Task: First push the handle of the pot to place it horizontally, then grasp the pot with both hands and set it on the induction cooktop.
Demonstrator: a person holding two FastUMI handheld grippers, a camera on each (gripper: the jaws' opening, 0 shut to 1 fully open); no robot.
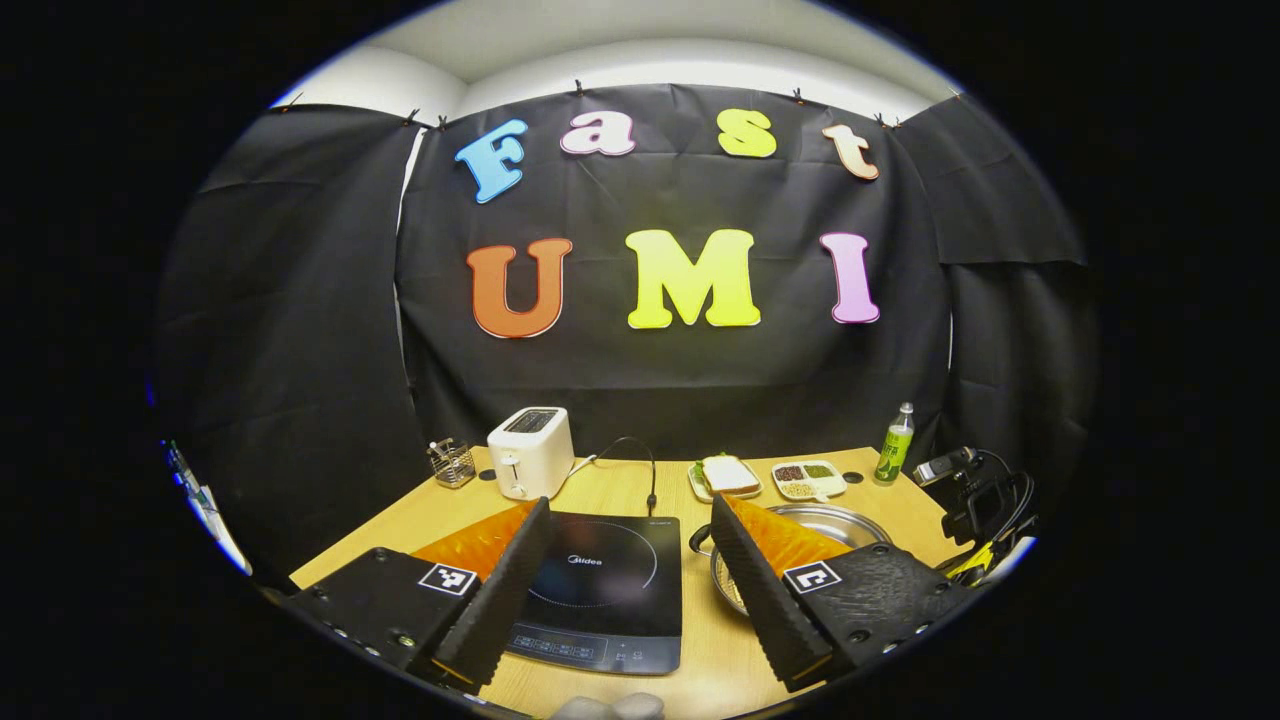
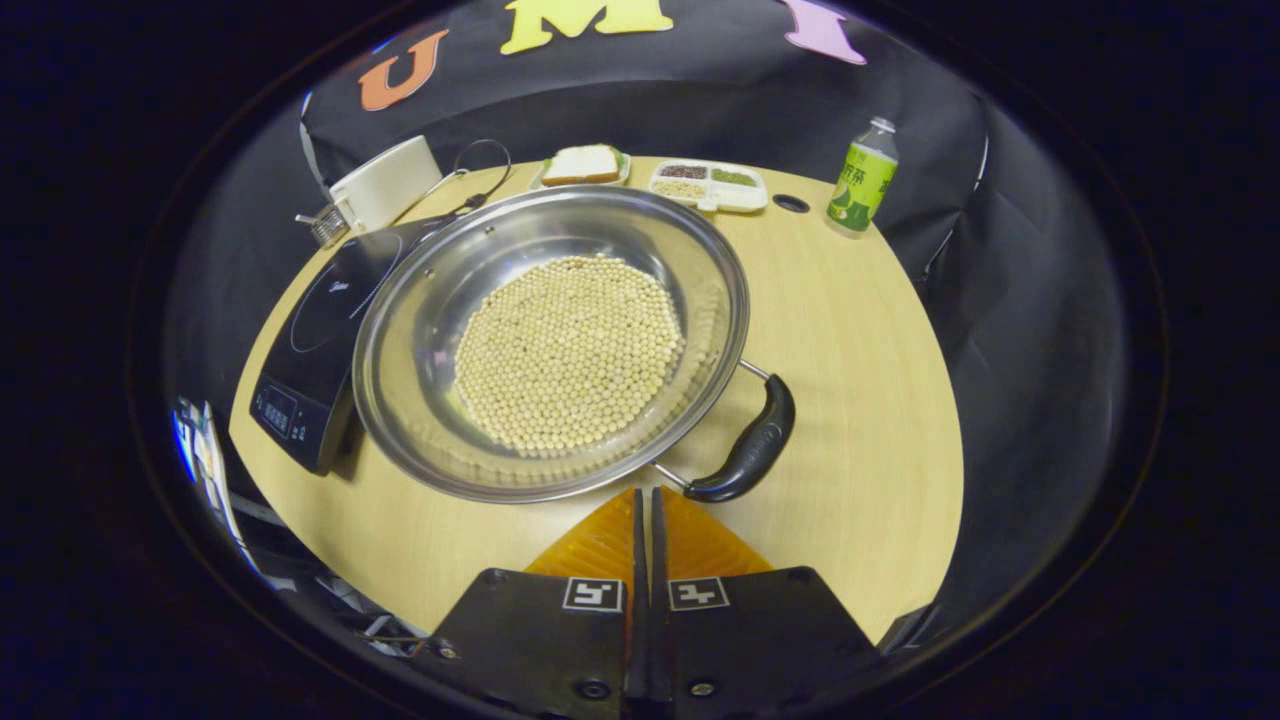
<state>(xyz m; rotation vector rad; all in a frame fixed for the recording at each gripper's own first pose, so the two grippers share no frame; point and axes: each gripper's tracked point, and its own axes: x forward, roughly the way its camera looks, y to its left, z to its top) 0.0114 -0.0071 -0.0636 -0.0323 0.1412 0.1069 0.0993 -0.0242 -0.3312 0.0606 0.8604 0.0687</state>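
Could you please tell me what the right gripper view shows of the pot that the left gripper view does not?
Right gripper view: beans covering the pot's bottom and its black handle near the shut right gripper. Left gripper view: the open left gripper, its finger hiding most of the pot. Both: the cooktop, toaster and bottle.

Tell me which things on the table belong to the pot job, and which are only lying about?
For the job: wide steel pot of beans; its black side handle; black flat induction cooktop; right gripper, jaws together; left gripper, jaws apart.

Lying about: white toaster; green drink bottle; bread plate; divided snack tray.
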